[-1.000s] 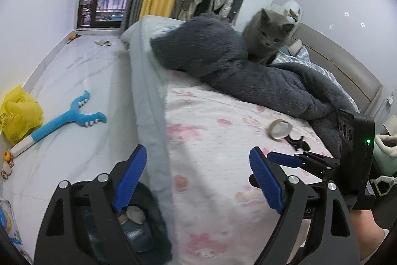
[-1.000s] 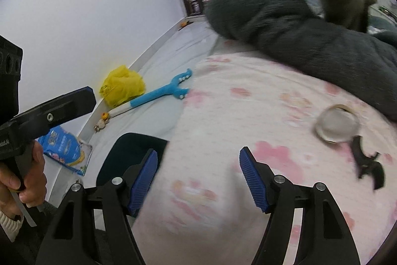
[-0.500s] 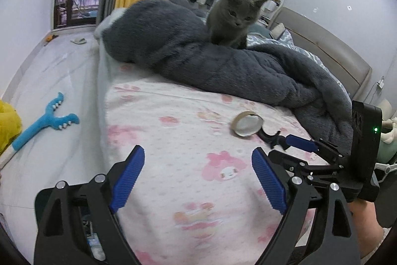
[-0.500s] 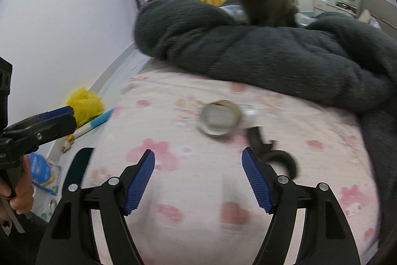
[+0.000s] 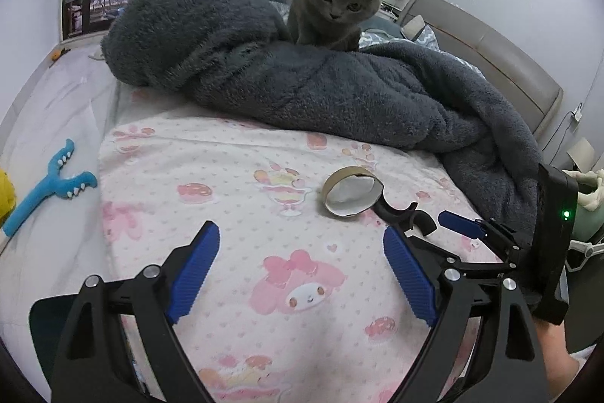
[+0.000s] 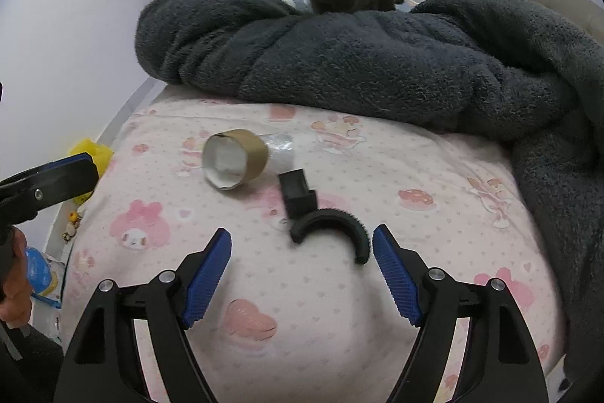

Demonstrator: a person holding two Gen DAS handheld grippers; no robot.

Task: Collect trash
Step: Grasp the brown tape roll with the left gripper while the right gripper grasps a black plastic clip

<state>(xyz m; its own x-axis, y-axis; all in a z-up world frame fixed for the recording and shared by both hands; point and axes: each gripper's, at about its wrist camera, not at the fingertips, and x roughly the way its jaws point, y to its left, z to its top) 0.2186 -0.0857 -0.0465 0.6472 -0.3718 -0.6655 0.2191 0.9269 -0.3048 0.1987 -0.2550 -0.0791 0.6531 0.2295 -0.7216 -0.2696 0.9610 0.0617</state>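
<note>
A brown cardboard tape core (image 6: 236, 159) (image 5: 352, 191) with white inside lies on the pink patterned bed sheet (image 6: 339, 289). A black plastic clamp piece (image 6: 321, 218) (image 5: 402, 214) with a curved jaw lies right beside it. My right gripper (image 6: 302, 270) is open and empty, just short of the black piece. My left gripper (image 5: 302, 270) is open and empty, above the sheet and short of the core. The right gripper's blue fingers (image 5: 458, 225) show at the right of the left wrist view.
A grey cat (image 5: 336, 14) sits on a dark grey fleece blanket (image 5: 302, 82) behind the items. On the floor at the left lie a blue toy (image 5: 49, 184) and a yellow bag (image 6: 88, 150). A dark bin (image 5: 43, 331) shows at the lower left.
Both grippers have swung from the bed's edge and the floor over the sheet toward the tape core and black piece. The cat has turned its head toward them.
</note>
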